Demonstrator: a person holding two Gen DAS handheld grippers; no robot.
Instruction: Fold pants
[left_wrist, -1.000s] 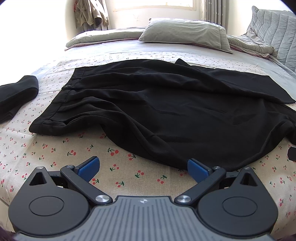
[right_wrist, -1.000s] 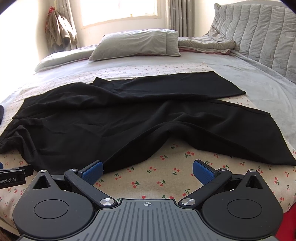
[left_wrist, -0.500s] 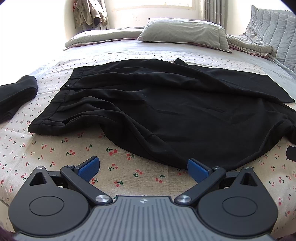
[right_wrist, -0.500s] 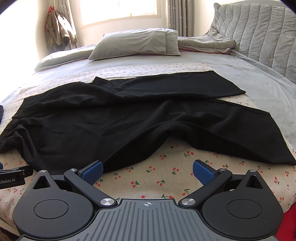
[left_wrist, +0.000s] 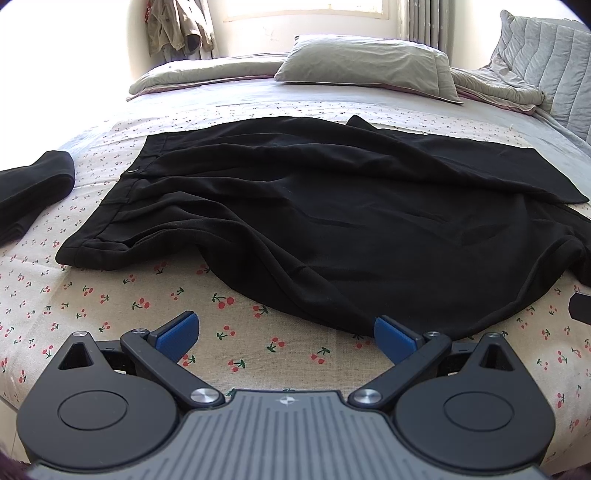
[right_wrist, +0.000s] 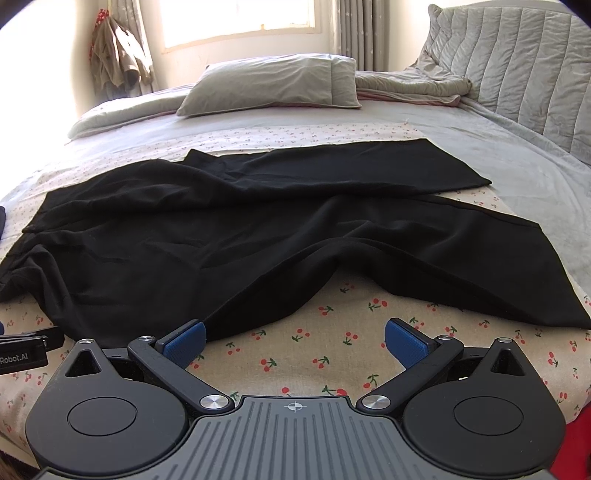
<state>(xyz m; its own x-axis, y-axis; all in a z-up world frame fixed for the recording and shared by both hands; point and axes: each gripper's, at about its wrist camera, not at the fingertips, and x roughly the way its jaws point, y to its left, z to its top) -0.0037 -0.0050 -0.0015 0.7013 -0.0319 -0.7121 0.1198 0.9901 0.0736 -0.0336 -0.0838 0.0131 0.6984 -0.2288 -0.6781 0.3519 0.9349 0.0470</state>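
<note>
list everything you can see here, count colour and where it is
black fabric pants: one, black, spread crumpled across the cherry cloth, waistband to the left, legs to the right
cherry-print cotton cloth: one, cream with red cherries, covering the near part of the bed
folded black garment: one, black, on the cloth left of the pants
grey rectangular pillow: one, grey, far side of the bed under the window
grey quilted blanket: one, grey, bunched right of the pillow
beige jackets hanging: a bunch, number unclear, beige, far left corner
left gripper: one, black with blue fingers, open, above the pants' near edge
right gripper: one, black with blue fingers, open, above the cloth
</note>
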